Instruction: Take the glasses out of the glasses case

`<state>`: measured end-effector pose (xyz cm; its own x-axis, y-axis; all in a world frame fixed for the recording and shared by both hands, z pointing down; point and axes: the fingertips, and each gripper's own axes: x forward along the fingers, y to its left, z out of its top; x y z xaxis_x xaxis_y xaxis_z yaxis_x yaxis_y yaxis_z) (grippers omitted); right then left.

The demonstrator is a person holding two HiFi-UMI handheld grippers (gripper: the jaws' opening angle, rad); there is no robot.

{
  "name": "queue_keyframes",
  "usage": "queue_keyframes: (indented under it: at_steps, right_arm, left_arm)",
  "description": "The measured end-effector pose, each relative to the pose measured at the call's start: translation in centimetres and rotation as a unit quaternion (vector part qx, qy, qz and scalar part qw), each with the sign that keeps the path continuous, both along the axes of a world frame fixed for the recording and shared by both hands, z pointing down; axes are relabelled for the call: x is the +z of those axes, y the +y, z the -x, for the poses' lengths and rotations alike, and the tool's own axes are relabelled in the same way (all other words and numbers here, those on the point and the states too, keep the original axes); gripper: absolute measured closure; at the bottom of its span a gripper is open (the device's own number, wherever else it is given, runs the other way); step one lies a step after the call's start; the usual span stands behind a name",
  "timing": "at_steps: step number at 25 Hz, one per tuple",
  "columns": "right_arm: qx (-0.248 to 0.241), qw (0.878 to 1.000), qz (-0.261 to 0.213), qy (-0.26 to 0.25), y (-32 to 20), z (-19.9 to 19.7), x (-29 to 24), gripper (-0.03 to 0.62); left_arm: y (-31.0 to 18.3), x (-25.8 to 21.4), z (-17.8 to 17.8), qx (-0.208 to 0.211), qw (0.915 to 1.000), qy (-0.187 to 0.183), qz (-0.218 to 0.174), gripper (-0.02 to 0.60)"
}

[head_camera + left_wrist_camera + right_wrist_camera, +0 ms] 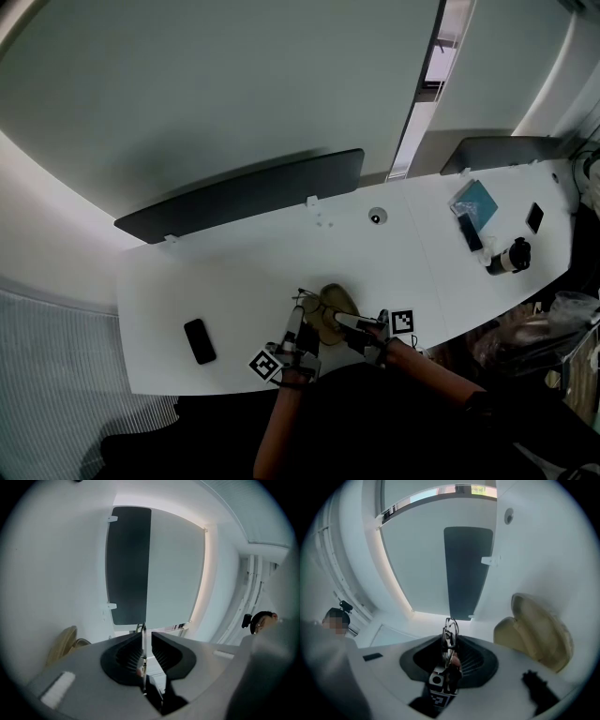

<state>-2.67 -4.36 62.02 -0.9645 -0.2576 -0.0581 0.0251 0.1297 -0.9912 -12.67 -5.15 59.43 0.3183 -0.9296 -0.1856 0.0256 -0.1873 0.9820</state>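
An open tan glasses case (336, 305) lies near the front edge of the white table (234, 281). In the left gripper view the case (60, 646) sits low on the left; in the right gripper view the case (534, 630) gapes at the right. My left gripper (296, 330) is shut on a thin wire part of the glasses (143, 629), which stick up past its tips (143, 637). My right gripper (358, 328) faces it from the right. The thin-rimmed glasses (450, 635) stand between its parted jaws (451, 645), with no pad seen pressing on them.
A black phone (199, 340) lies left of my grippers. Far right on the table are a teal book (473, 199), two dark phones (470, 232) and a black-and-white cup-like object (511, 256). A dark partition screen (244, 197) lines the back edge. A person (262, 620) sits beyond.
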Motion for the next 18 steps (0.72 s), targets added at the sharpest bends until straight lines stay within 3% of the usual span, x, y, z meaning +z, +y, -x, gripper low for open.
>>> queue_keyframes:
  at_steps: [2, 5, 11, 15, 18]
  right_arm:
    - [0.024, 0.999, 0.005, 0.022, -0.8, -1.4, 0.9, 0.49]
    - [0.081, 0.995, 0.009, 0.055, -2.7, -5.4, 2.5, 0.491]
    - [0.208, 0.967, 0.085, 0.123, -3.8, -15.3, 8.6, 0.491]
    - [0.234, 0.952, 0.126, 0.152, -3.0, -18.5, 11.2, 0.49]
    - [0.223, 0.953, 0.125, 0.165, -3.2, -19.0, 12.5, 0.49]
  left_arm:
    - [0.2, 0.8, 0.4, 0.0, 0.9999, -0.006, 0.013, 0.481]
    - [0.7, 1.8, 1.2, -0.01, 0.9995, 0.0, 0.031, 0.477]
    - [1.1, 3.6, 2.2, -0.028, 0.9977, 0.004, 0.061, 0.48]
    - [1.0, 4.1, 1.9, -0.021, 0.9975, -0.002, 0.068, 0.485]
    - [0.9, 4.4, 1.7, -0.017, 0.9971, 0.0, 0.075, 0.488]
